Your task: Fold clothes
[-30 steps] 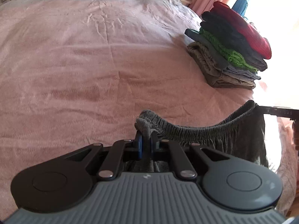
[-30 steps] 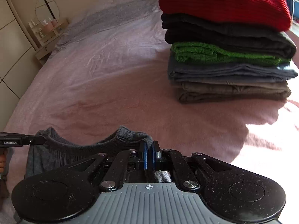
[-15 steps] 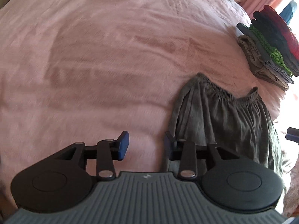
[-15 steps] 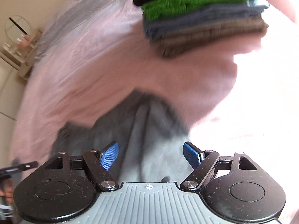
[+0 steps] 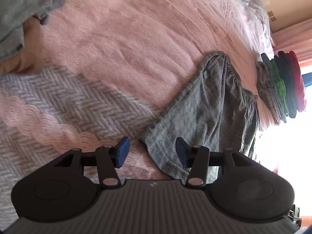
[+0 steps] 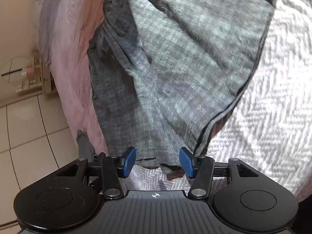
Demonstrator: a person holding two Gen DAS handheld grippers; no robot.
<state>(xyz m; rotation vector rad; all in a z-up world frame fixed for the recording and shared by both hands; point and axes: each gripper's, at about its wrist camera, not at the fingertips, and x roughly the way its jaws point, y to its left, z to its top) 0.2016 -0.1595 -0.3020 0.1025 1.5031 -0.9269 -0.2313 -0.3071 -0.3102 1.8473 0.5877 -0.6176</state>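
The grey shorts (image 5: 210,105) lie spread on the pink bedspread (image 5: 120,44), their elastic waistband end toward the stack of folded clothes (image 5: 280,85), which sits just beyond that end of the shorts, near but apart. The hem end of the shorts reaches onto the grey herringbone blanket (image 5: 64,101).

The left gripper (image 5: 152,152) hovers low over the hem end of the shorts, tilted so the bed runs diagonally across its view. Its jaws stand wide apart and released, holding nothing. One blue pad (image 5: 121,152) is over the blanket, clear of the shorts; the other pad overlaps the shorts' edge in the picture, though contact cannot be told.

The right gripper (image 6: 159,161) points down over the shorts (image 6: 171,62) at their hem edge, where the cloth meets the herringbone blanket (image 6: 273,101). Its jaws are also spread and empty, the hem lying between and just ahead of the blue pads (image 6: 128,161). Beside the shorts, past the bed's edge, a small shelf with bottles (image 6: 29,78) is visible
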